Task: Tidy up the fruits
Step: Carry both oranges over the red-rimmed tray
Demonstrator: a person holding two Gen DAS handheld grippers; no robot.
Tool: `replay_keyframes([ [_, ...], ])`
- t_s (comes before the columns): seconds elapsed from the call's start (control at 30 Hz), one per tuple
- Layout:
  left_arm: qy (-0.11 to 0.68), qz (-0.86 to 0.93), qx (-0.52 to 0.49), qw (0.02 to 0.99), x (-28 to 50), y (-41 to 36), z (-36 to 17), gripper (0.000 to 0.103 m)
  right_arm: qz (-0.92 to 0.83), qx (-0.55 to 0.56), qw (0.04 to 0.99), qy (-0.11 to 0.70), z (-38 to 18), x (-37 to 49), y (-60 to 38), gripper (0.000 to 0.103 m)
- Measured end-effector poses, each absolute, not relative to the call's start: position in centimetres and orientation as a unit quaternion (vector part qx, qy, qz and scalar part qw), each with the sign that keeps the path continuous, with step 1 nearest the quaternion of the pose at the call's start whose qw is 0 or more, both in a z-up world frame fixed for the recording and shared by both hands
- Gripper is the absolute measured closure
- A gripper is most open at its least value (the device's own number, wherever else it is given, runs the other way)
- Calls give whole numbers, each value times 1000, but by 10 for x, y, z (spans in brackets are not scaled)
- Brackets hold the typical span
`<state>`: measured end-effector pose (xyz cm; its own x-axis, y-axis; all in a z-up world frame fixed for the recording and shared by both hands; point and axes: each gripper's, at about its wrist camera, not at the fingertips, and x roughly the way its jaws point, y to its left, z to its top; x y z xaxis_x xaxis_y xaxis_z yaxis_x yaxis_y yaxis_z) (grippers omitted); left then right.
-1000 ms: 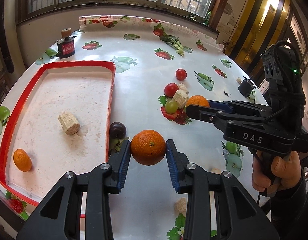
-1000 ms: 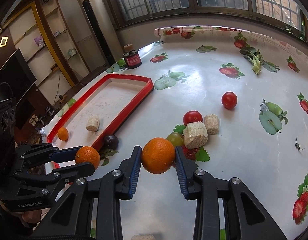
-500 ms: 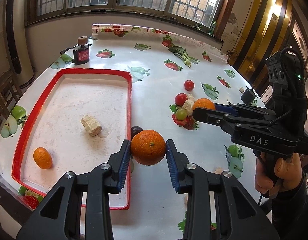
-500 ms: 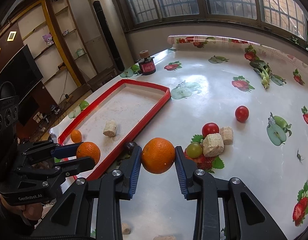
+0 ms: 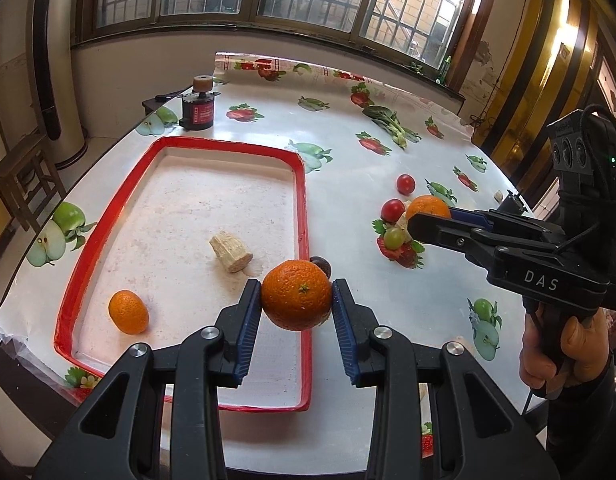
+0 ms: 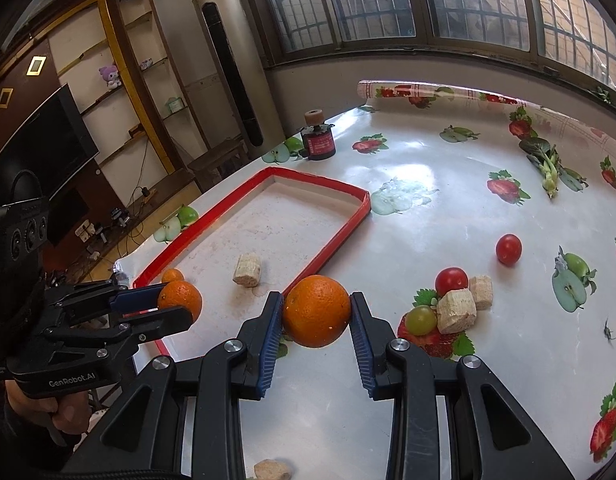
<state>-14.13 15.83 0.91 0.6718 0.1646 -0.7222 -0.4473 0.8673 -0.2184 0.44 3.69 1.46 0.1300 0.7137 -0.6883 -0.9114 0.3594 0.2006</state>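
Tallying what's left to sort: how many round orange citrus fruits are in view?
3: one small orange fruit lying in the red-rimmed tray, one held in the left gripper, one in the right gripper. None seems hidden.

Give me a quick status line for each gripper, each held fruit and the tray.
Left hand-held gripper: shut on the left orange, over the tray's near right part.
Left orange: clamped, off the surface.
Right hand-held gripper: shut on the right orange, beside the tray.
Right orange: clamped, lifted.
Red-rimmed tray: holds a small orange and a beige chunk, both lying loose.
Dark plum: on the table outside the tray's right rim.
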Motion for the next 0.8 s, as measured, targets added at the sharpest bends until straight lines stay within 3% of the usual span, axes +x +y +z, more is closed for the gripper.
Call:
replay_keyframes([
  [0.8,357,223,-219,880,-172,212,1,70,569,-147,722,365,11,-9,78,69],
])
